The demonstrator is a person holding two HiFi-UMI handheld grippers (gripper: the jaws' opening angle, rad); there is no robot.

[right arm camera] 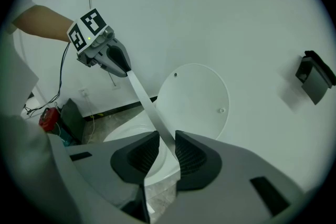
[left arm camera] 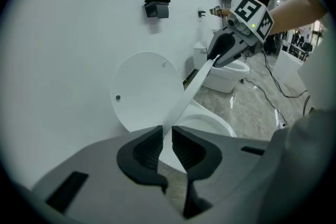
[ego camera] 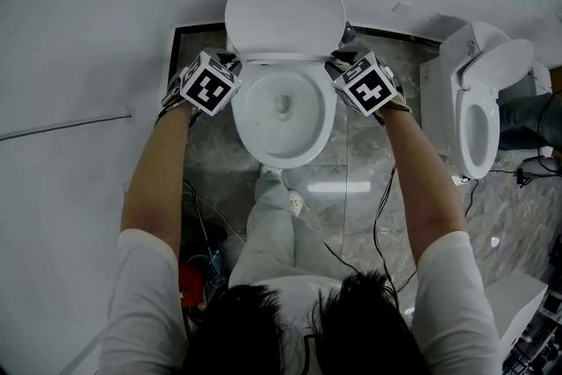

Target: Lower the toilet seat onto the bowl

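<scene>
Closest to the lens: dark hair [ego camera: 307, 325], low in the head view.

On the left: left gripper [left arm camera: 167, 132], pinched shut on the thin white toilet seat [left arm camera: 191, 89], holding its left side.

In the middle: seat tipped part way down, it seems, between the raised lid [ego camera: 285, 9] against the wall and the bowl [ego camera: 248, 132] below. Not yet flat on the bowl.

On the right: right gripper [right arm camera: 167, 139], jaws a little apart, with the seat edge between them but only loosely caught.

To do this step well:
- Close the right jaws snug first, or else carry the weight with the left.
- Bring both sides down together, slow and even, to stop any twist.
- Keep hold until flat on the rim. No dropping, no bang.
- Slide the jaw tips out sideways at the end, before getting squashed under the seat.
- Stay clear of the other toilet [ego camera: 479, 114] far to the right.
</scene>
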